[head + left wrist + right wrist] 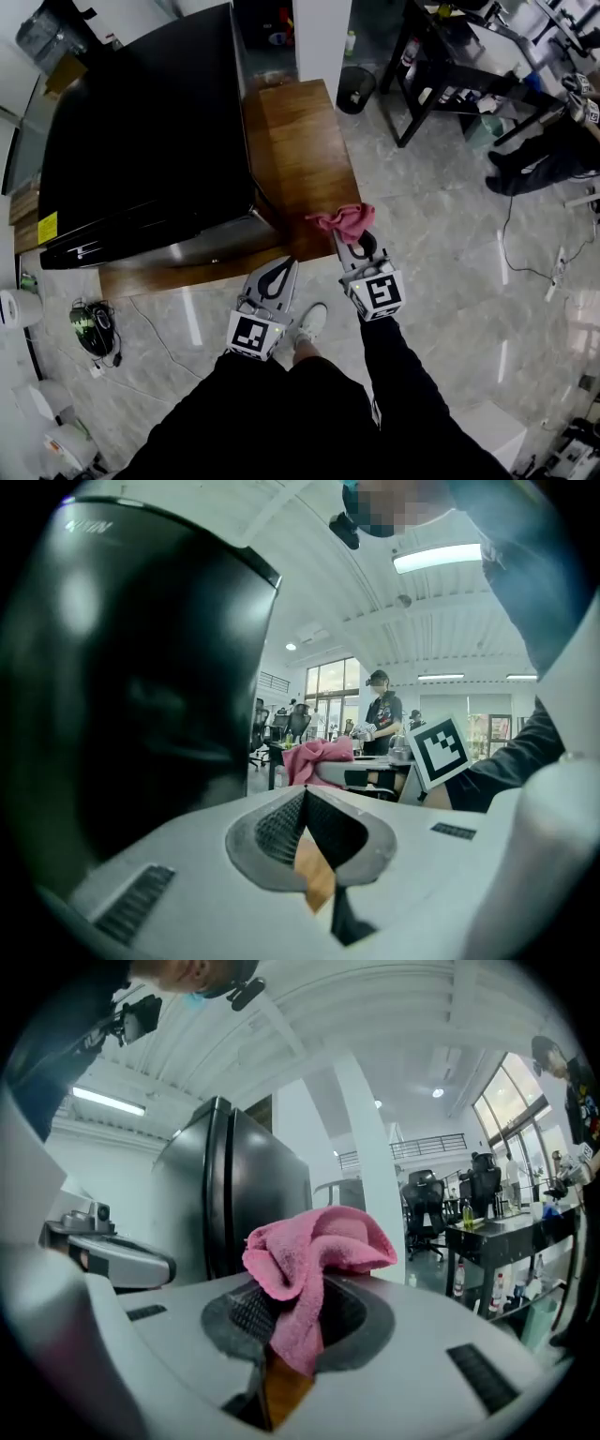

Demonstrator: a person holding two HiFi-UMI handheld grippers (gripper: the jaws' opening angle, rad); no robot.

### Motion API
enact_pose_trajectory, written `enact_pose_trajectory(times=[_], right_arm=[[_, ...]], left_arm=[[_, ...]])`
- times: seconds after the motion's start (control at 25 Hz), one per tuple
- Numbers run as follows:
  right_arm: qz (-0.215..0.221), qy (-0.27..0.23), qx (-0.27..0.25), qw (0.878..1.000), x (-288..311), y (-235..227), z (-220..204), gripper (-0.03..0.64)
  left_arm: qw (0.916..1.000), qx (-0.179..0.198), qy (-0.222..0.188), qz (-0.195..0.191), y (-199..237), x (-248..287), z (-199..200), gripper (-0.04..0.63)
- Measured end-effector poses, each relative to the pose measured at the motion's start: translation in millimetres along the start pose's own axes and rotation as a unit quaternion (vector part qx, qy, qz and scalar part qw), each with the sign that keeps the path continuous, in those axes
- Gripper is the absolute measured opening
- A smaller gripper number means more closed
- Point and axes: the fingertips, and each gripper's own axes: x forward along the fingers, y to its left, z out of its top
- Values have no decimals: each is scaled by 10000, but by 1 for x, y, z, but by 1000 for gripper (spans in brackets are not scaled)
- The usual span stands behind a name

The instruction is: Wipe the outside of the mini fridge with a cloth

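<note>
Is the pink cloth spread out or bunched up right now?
Bunched up: the pink cloth sits crumpled in folds, pinched in the right hand-held gripper.

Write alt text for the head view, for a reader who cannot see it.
The right gripper holds a pink cloth at the near corner of a wooden table, beside the black mini fridge standing on it. The left gripper, shut and empty, hangs just in front of the table.
</note>
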Motion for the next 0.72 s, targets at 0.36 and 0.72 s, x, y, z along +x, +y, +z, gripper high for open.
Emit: enact_pose_trajectory(times=[0.36, 0.72], right_arm=[[557, -277, -781, 9950, -30, 31, 143, 87], [390, -389, -1267, 9904, -23, 58, 210, 89]], left_arm=[[9971, -80, -502, -569, -61, -29, 134, 6], [9931, -103, -849, -805, -61, -57, 191, 6]])
